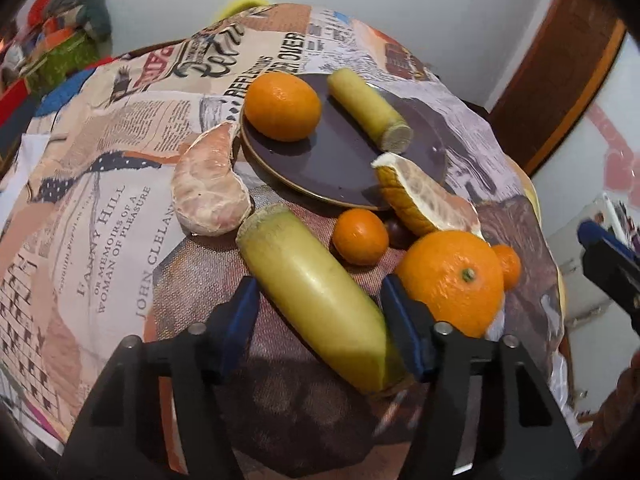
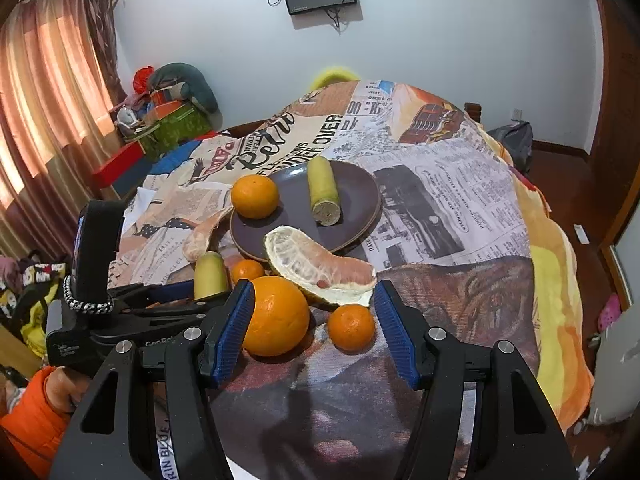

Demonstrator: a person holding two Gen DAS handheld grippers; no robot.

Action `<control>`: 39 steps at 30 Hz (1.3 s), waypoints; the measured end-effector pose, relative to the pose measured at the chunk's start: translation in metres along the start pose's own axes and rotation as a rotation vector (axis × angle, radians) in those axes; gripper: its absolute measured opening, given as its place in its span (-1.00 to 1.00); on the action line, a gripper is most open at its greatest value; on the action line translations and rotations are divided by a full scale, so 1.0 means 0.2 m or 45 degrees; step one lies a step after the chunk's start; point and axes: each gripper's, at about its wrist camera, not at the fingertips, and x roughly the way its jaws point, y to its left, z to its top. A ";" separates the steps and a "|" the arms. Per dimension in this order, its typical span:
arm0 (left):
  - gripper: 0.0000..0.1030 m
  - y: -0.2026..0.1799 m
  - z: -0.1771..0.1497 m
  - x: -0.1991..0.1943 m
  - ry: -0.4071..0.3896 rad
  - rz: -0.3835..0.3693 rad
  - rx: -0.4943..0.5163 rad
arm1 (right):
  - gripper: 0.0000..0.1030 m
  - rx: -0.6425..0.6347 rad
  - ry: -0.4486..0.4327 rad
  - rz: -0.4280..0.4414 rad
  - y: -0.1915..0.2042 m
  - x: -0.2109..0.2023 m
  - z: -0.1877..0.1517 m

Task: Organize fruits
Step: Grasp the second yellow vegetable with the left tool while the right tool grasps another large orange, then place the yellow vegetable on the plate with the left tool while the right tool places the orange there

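Right now my left gripper (image 1: 320, 312) straddles the near sugarcane piece (image 1: 316, 300), which lies in the lower middle of the left wrist view. Its long axis runs diagonally, from upper left down to lower right, skewed to the line of my fingers. One blue pad touches its lower end; the other stands clear on the left, so the jaws are partly open and I have no grip yet. I judge a roll of the wrist would square the pads across the stalk before closing.

My right gripper (image 2: 314, 316) hangs partly open and empty, with the large orange (image 2: 276, 316) and a small mandarin (image 2: 351, 327) between its pads. The brown plate (image 1: 416, 152), the likely destination, sits beyond, already holding an orange (image 1: 282, 106) and a second cane piece (image 1: 368, 109).
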 end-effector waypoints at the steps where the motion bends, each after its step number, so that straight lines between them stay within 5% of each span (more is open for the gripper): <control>1: 0.10 -0.01 -0.01 -0.01 0.001 0.001 0.022 | 0.14 -0.004 0.004 0.004 0.01 0.01 0.00; 6: -0.12 0.00 -0.06 -0.09 0.020 0.001 0.110 | 0.14 -0.024 0.039 0.022 0.05 0.06 -0.02; 21: -0.16 0.11 -0.07 -0.14 0.060 0.002 0.111 | 0.15 -0.072 0.196 0.063 0.15 0.29 -0.09; 29: -0.16 0.08 0.01 -0.03 0.081 -0.008 0.136 | 0.30 -0.059 0.226 0.077 0.14 0.34 -0.10; 39: -0.24 0.08 0.05 -0.01 0.069 -0.026 0.132 | 0.25 -0.053 0.221 0.087 0.14 0.32 -0.10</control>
